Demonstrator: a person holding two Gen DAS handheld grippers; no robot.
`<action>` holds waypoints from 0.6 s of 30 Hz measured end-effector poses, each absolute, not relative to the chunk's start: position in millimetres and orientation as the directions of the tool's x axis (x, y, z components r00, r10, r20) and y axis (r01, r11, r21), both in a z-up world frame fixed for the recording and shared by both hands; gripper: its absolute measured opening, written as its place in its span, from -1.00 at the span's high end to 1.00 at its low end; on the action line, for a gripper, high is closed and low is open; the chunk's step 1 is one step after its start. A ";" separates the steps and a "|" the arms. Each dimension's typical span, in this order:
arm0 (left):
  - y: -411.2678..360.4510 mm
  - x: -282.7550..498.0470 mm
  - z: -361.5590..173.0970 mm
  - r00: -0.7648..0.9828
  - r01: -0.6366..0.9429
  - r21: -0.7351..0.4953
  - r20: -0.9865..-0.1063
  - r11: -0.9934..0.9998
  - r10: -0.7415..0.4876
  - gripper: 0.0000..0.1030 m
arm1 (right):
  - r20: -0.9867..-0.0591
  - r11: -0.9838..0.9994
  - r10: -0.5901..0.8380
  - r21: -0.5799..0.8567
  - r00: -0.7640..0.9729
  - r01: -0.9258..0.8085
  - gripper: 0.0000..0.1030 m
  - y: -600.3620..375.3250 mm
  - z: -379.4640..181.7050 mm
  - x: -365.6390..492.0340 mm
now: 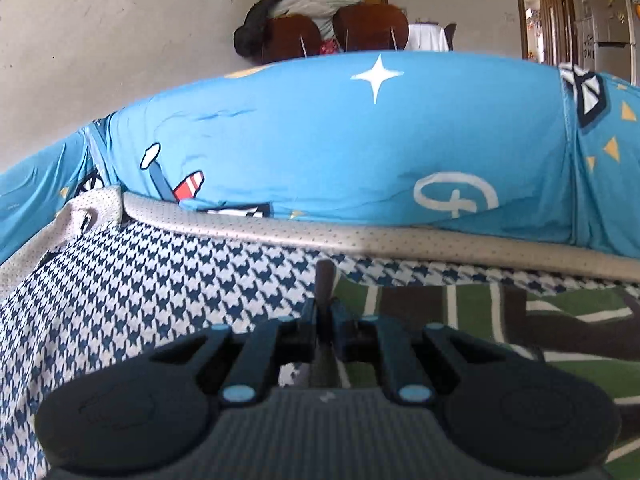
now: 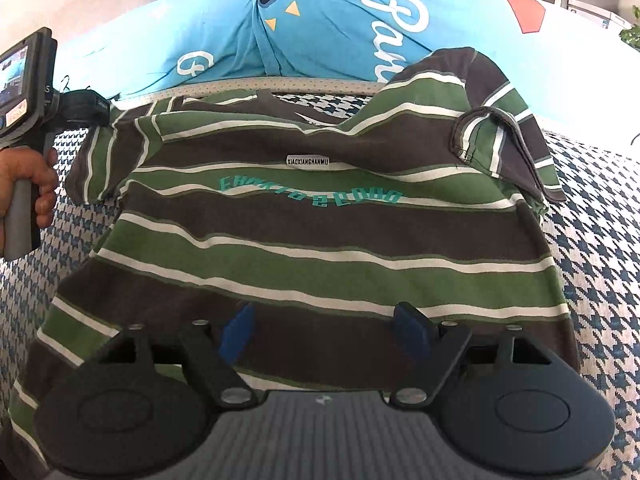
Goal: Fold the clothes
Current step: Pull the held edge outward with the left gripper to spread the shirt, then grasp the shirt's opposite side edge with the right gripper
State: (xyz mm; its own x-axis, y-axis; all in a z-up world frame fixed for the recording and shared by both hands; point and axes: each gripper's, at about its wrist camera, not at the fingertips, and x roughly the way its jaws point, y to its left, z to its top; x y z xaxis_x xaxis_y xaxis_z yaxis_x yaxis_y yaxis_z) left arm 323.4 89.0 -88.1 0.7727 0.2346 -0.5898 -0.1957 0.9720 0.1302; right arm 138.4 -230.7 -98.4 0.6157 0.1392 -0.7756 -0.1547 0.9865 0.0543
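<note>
Across the left wrist view, the left tongs (image 1: 325, 280) sit at the near edge of a bed covered by a houndstooth sheet (image 1: 132, 280), their jaws brought together; a dark strip of cloth seems to stand between them, though whether it is truly pinched I cannot tell. To their right a patch of the striped shirt (image 1: 500, 320) lies under the tool, and beyond the bed's grey piped rim (image 1: 360, 236) a blue printed quilt (image 1: 340, 132) is heaped toward the far edge. From the right wrist view, the right tongs (image 2: 326, 326) stand wide apart, hovering at the shirt's (image 2: 320, 240) near hem with nothing between the blue pads (image 2: 240, 330) and no clear contact with the cloth. The shirt lies spread across the middle of the bed, printed lettering upward; its right sleeve (image 2: 508, 128) is flipped up and crumpled toward the quilt (image 2: 340, 28), while its left sleeve (image 2: 104, 156) droops toward the left edge, where a hand (image 2: 28, 192) grips the other tool's handle. I judge the folding barely begun: the body is laid out fairly flat, but neither sleeve is tucked in and no lengthwise or crosswise fold shows.
</note>
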 end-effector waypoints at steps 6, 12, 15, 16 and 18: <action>99.5 321.3 -84.4 0.753 -0.222 0.051 -0.626 0.974 0.204 0.46 | -0.773 0.986 0.152 0.079 0.615 -0.144 -0.50 -232.9 -97.9 139.3; 83.7 308.0 -70.1 0.777 -0.126 -0.038 -0.625 0.991 0.075 0.28 | -0.762 0.987 0.151 0.086 0.630 -0.133 -0.50 -237.6 -93.7 140.2; 70.2 300.8 -67.1 0.777 -0.066 -0.062 -0.629 0.996 0.012 0.16 | -0.734 0.988 0.155 0.106 0.661 -0.115 -0.50 -248.5 -85.3 141.5; 65.8 298.0 -66.6 0.775 -0.046 -0.072 -0.632 0.996 -0.009 0.13 | -0.723 0.988 0.157 0.114 0.673 -0.108 -0.50 -252.9 -82.1 142.0; 56.6 291.4 -66.2 0.769 -0.008 -0.085 -0.638 0.996 -0.048 0.07 | -0.700 0.987 0.160 0.132 0.696 -0.094 -0.50 -261.5 -75.7 143.1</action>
State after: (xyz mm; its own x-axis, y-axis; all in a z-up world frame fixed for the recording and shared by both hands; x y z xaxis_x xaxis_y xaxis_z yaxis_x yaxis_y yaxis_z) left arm 291.4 56.6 -66.2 0.7685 -0.0482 -0.6380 -0.0081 0.9963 -0.0851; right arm 143.1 -261.5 -75.7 0.6958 0.1602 -0.7001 -0.0940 0.9867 0.1323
